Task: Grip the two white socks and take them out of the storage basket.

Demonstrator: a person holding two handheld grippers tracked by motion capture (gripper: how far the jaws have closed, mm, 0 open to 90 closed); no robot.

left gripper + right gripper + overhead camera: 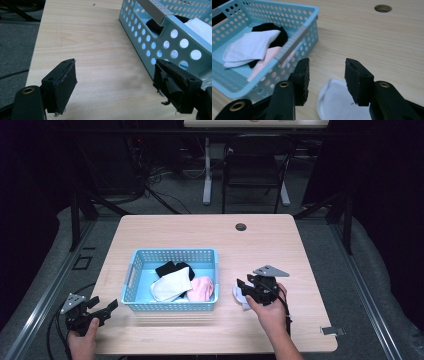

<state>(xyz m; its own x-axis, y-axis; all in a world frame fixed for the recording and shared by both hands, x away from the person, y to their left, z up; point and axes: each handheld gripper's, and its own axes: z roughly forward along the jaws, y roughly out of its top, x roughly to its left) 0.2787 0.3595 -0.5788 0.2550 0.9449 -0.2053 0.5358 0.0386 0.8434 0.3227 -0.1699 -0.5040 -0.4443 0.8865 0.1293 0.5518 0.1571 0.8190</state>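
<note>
A light blue perforated basket (131, 270) stands on the wooden table, holding a white sock (171, 286), a black sock (171, 267) and a pink sock (202, 289). To its right a pale sock (239, 295) lies flat on the table. My right gripper (247, 287) hovers just above that sock, open, with nothing between its pads; in the right gripper view the pale sock (337, 103) lies below my right gripper (327, 75). My left gripper (102, 307) rests open at the table's front left corner. In the left gripper view, my left gripper (115, 82) stands beside the basket (160, 37) wall.
A round cable hole (241, 226) sits near the table's far edge. Beyond the table stand a chair (255, 165) and desk legs on grey carpet. A small metal clip (332, 330) lies at the table's front right corner.
</note>
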